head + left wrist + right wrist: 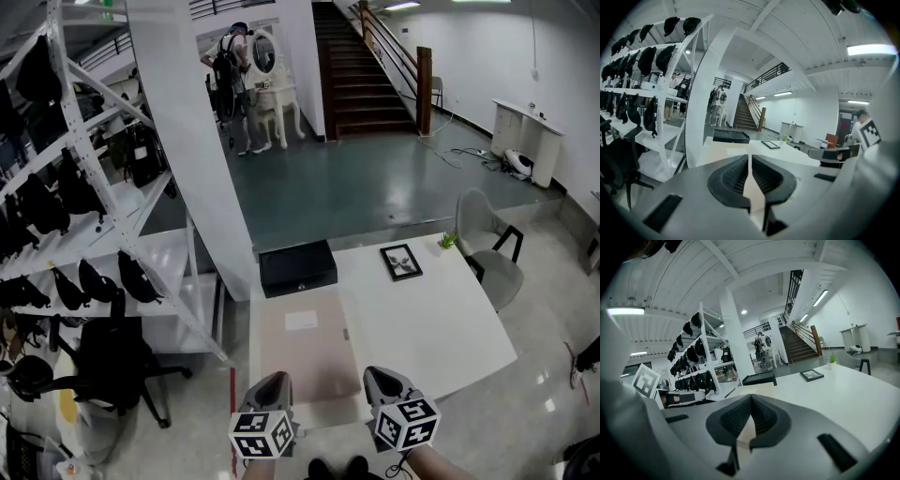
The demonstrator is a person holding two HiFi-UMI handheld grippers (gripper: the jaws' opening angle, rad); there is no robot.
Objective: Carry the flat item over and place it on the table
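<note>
- Left hand-held gripper [272, 382], nearest the camera at the bottom of the head view, marker cube on top. Its jaws are pinched onto the near edge of the flat beige board [305, 361].
- Right hand-held gripper [377, 375] sits just beside it on the right and is also clamped on the board's near edge, by the right corner.
- Left gripper view: left hand-held gripper [750, 161] has its ribbed pads pressed together with the thin board [733, 149] running out between them.
- Right gripper view: right hand-held gripper [750, 401] has its pads closed on the board [757, 390], with the edge of the sheet showing in the slot.
- The board lies roughly level, stretching away from the person along the left edge of the white bench [431, 323]. Cannot tell if it rests on anything.
- A white label [301, 321] is on the board's upper face.
- A black box [298, 267] sits just past the board's far end.
- On the bench, a picture frame [401, 262] lies flat near the far edge and a small plant [447, 241] stands at the far corner.
- A grey chair [487, 246] is at the bench's far right side.
- A white rack [112, 216] hung with black bags stands on the left, with a black office chair [112, 366] below it.
</note>
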